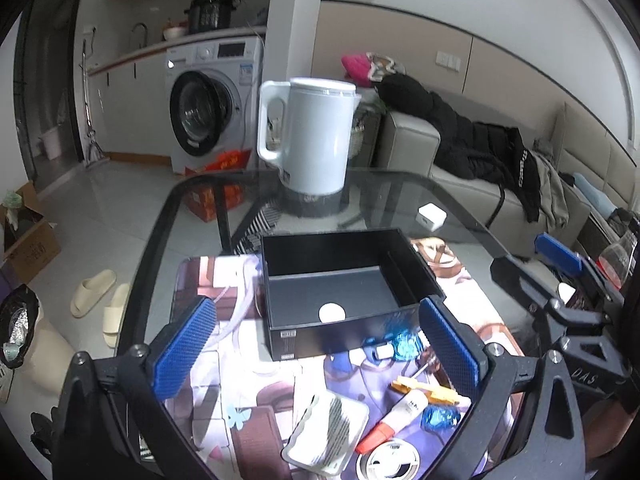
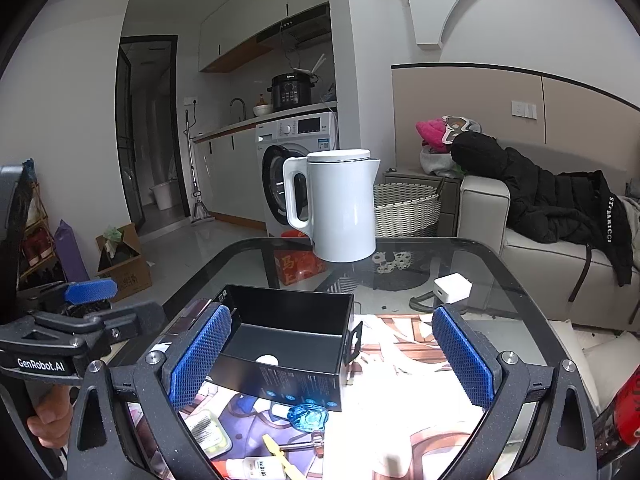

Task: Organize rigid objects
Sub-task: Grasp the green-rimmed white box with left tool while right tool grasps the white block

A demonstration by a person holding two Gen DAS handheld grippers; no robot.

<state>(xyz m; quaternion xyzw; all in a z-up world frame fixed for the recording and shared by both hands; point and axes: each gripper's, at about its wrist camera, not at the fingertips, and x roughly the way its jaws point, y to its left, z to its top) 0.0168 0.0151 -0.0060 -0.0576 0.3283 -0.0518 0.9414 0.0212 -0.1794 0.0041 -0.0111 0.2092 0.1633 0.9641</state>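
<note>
An open black box (image 1: 340, 292) sits upright on a printed mat (image 1: 224, 364) on the glass table (image 1: 400, 192), its mouth up and nearly empty except for one white disc (image 1: 331, 313) on its floor, apparently placed there as the bin for the sorting. Near its front edge the small rigid items lie loose on the mat: a blue faceted piece (image 1: 402, 341), a white tube with a red cap (image 1: 394, 416), a yellow clip (image 1: 424, 390), a clear packet with printed text (image 1: 326, 428) and a round white item (image 1: 394, 460), close to the box so each trip would be short.

The left gripper (image 1: 316, 354) hovers above this clutter with its jaws spread wide and nothing between the blue pads (image 1: 184, 348); it looks poised to choose a piece. The right gripper (image 2: 332, 354), held just to the right, is likewise wide apart and empty, framing the box's right side.

Farther off, a white kettle (image 1: 312, 136) stands at the table's far edge and a white charger (image 1: 431, 217) lies to the right, both clear of the work. Almost everything appears still unsorted.
</note>
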